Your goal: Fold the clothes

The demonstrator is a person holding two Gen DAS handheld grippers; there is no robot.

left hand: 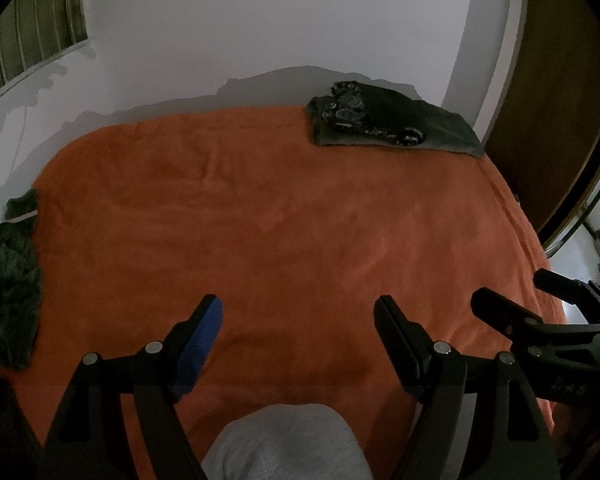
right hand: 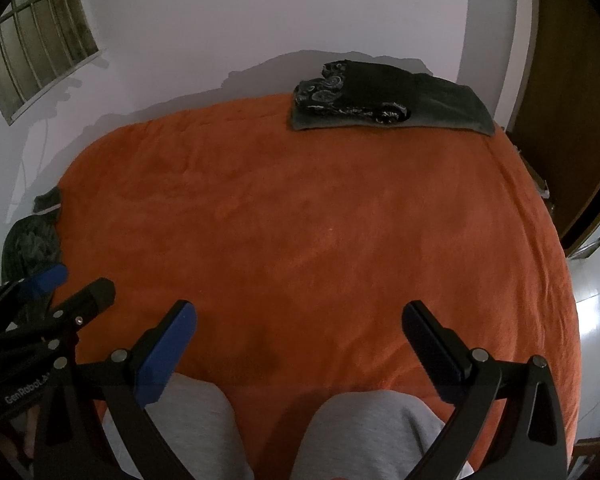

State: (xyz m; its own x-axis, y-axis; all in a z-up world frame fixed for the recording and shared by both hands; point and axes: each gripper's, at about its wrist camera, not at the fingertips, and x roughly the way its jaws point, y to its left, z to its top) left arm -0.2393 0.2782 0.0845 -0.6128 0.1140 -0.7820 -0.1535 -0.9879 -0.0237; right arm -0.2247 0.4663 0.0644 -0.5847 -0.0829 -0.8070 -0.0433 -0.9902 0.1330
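Left wrist view looks down over a bed covered by an orange blanket (left hand: 284,208). The left tongs (left hand: 298,320) stand wide apart above the bare blanket with nothing between them. The right tongs (right hand: 300,324) also stand apart and empty, just beside the left pair. At the far edge by the white wall (left hand: 260,32) lies a stack of folded dark clothes (left hand: 392,124), a patterned piece on top. A crumpled dark green garment (left hand: 8,292) lies at the bed's left edge, well apart from both tongs. Grey-clad knees (right hand: 364,432) show below.
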